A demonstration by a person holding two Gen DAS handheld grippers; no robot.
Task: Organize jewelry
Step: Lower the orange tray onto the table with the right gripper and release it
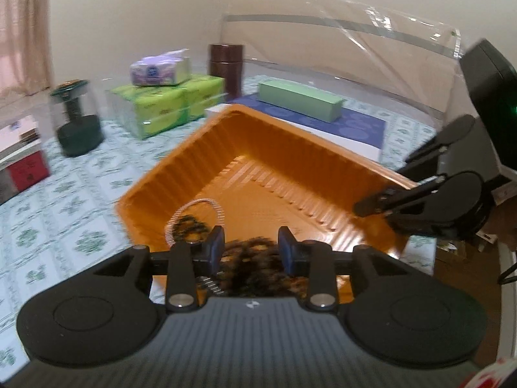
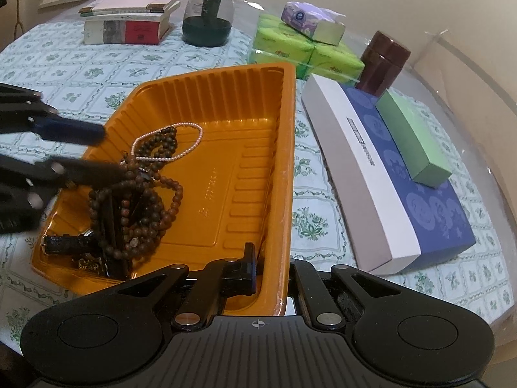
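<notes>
An orange plastic tray [image 2: 226,103] lies on the flowered tablecloth. In its near left corner lies a tangle of brown bead strands [image 2: 145,200] with a pale pearl strand [image 2: 181,148] looped at the top. My left gripper [image 2: 113,152] reaches in from the left, open, its lower finger touching the brown beads. In the left wrist view the left gripper [image 1: 252,245] hangs over the blurred brown beads [image 1: 252,268], pads apart, with the pearl strand [image 1: 194,207] just beyond. My right gripper [image 2: 274,274] is shut on the tray's near right wall and also shows as the right gripper [image 1: 381,190] at the tray [image 1: 200,148] rim.
Right of the tray lies a blue and white box [image 2: 420,194] with a green box [image 2: 410,139] on it. Behind stand a brown canister [image 2: 384,61], green tissue packs [image 2: 284,51], a glass jar [image 2: 208,16] and stacked books [image 2: 129,16]. Clear plastic sheeting rises at the back right.
</notes>
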